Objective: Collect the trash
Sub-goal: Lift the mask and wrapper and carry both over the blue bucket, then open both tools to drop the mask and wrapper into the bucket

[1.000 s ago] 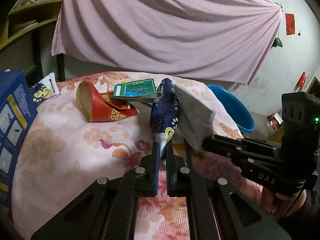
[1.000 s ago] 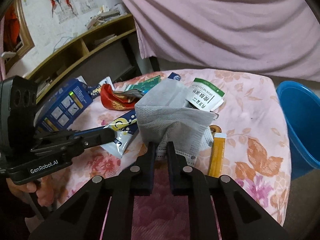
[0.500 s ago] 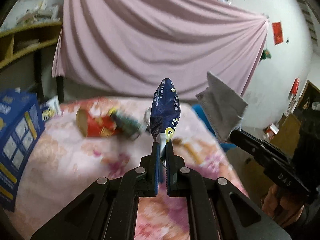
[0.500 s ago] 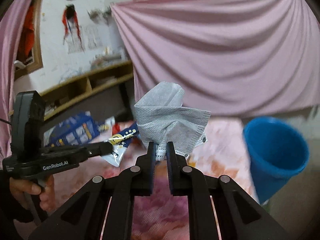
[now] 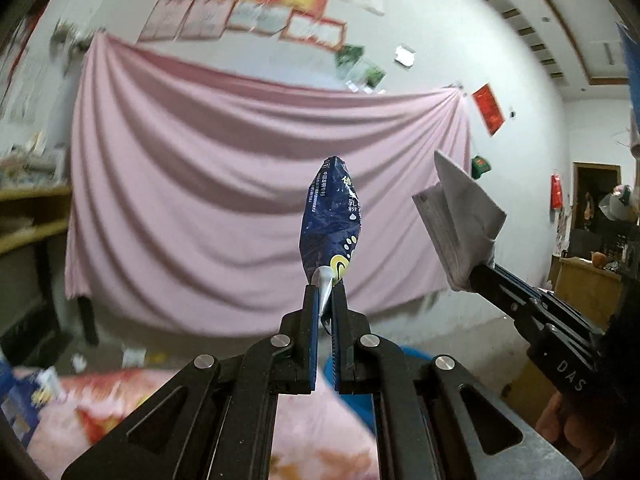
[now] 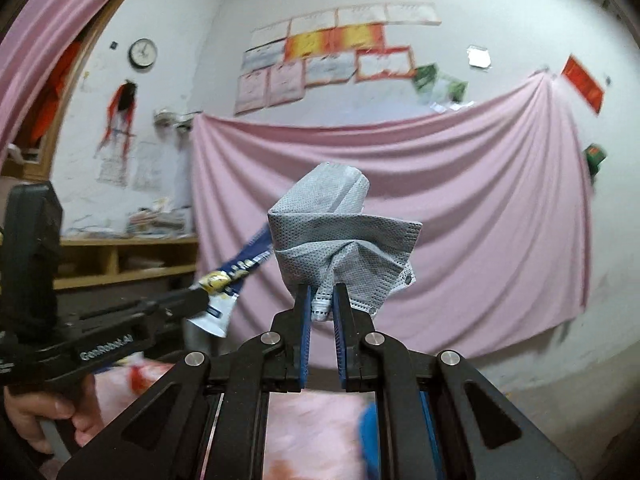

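Observation:
A dark blue snack wrapper (image 5: 331,220) stands upright in my left gripper (image 5: 326,292), which is shut on its silver end. To its right in the left wrist view, the grey face mask (image 5: 460,216) sticks up from the other gripper. My right gripper (image 6: 322,292) is shut on that crumpled grey face mask (image 6: 340,236). In the right wrist view the blue wrapper (image 6: 236,270) shows at the left, pinched in the left gripper. Both grippers point level, high above the floral table (image 5: 160,408).
A blue bin (image 5: 364,396) shows partly behind the left gripper's fingers, beyond the table edge. Blurred red packaging (image 5: 100,424) and a blue box (image 5: 12,404) lie at the table's left. A pink curtain (image 6: 440,220) covers the wall ahead; wooden shelves (image 6: 120,256) stand left.
Both grippers have risen and tilted up to level, lifting the wrapper and the mask off the table. The table and bin have dropped to the bottom of both views.

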A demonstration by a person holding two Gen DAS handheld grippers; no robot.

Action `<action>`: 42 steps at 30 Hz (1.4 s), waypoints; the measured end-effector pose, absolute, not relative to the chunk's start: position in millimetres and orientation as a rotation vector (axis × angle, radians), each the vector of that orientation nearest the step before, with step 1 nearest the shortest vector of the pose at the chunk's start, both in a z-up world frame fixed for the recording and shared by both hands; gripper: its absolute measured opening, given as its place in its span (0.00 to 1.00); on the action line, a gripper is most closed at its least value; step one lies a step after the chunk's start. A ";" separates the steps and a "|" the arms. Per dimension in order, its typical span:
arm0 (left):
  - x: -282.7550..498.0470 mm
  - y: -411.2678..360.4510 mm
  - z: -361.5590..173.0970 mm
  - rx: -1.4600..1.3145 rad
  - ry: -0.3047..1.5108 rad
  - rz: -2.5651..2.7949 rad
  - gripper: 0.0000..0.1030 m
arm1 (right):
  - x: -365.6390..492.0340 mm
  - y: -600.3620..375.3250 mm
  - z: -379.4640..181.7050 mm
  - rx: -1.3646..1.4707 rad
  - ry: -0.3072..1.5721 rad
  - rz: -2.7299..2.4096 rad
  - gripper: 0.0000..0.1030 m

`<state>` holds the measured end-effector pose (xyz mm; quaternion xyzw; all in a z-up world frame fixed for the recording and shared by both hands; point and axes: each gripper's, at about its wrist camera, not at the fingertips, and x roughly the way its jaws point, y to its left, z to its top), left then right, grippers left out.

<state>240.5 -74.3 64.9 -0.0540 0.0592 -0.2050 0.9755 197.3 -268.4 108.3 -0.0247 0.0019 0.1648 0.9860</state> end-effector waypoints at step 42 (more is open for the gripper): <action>388.7 -230.0 -15.0 -0.059 0.692 -0.546 0.03 | 309.1 -392.8 -5.3 0.122 0.479 0.111 0.12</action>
